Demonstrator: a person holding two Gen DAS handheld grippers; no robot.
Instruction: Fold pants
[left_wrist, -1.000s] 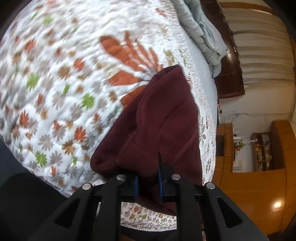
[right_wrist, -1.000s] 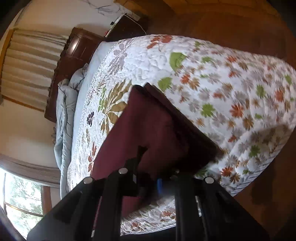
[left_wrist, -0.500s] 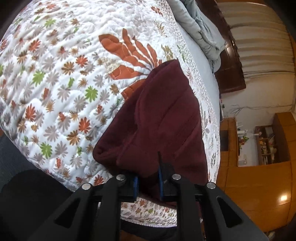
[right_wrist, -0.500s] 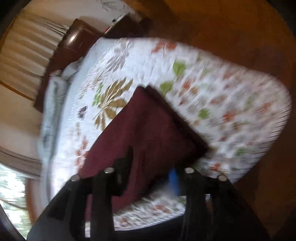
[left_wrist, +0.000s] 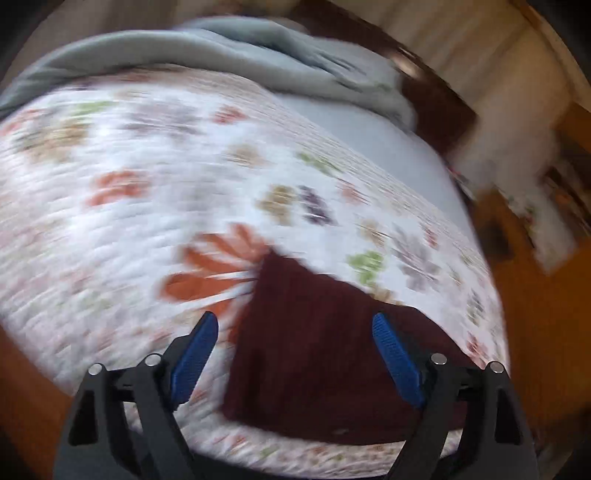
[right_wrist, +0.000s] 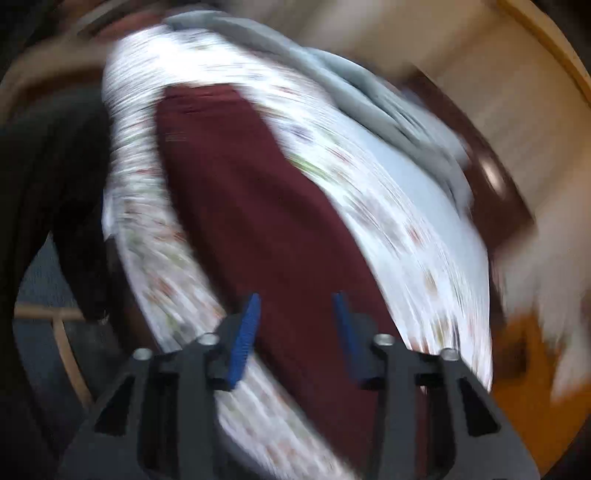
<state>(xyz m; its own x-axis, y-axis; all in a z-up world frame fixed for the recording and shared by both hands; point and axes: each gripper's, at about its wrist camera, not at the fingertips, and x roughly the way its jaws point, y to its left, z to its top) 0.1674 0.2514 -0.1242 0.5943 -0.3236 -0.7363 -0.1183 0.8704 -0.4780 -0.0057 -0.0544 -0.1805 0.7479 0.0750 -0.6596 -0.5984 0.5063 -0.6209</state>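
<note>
Both views are motion-blurred, so fine detail is lost.

Left wrist view, nearest first: the left claw (left_wrist: 293, 350) is spread wide, blue pads (left_wrist: 194, 360) well apart, nothing between them. Just beyond and below lie the pants (left_wrist: 314, 350), dark maroon, in a compact folded block w/ one corner pointing far-left. They sit on the near edge of the bed, on the quilt (left_wrist: 147, 184), white w/ orange, green & purple flower prints. A big orange leaf print (left_wrist: 214, 266) shows just left of the pants' far corner. Farther back, a plain pale-blue sheet (left_wrist: 388, 147), then a bunched grey blanket (left_wrist: 258, 48) across the far end. Dark wooden headboard (left_wrist: 439, 110) & pale curtains (left_wrist: 498, 55) behind, far right. Orange-brown wood floor (left_wrist: 546, 314) to the right.

Right wrist view: the right claw (right_wrist: 297, 328) is also open, less wide, gripping nothing. The pants run as a long maroon strip from between the claw's fingers toward the far left of the quilt, lying flat. Blanket & headboard sit far right. Can't tell whether either claw touches the fabric.
</note>
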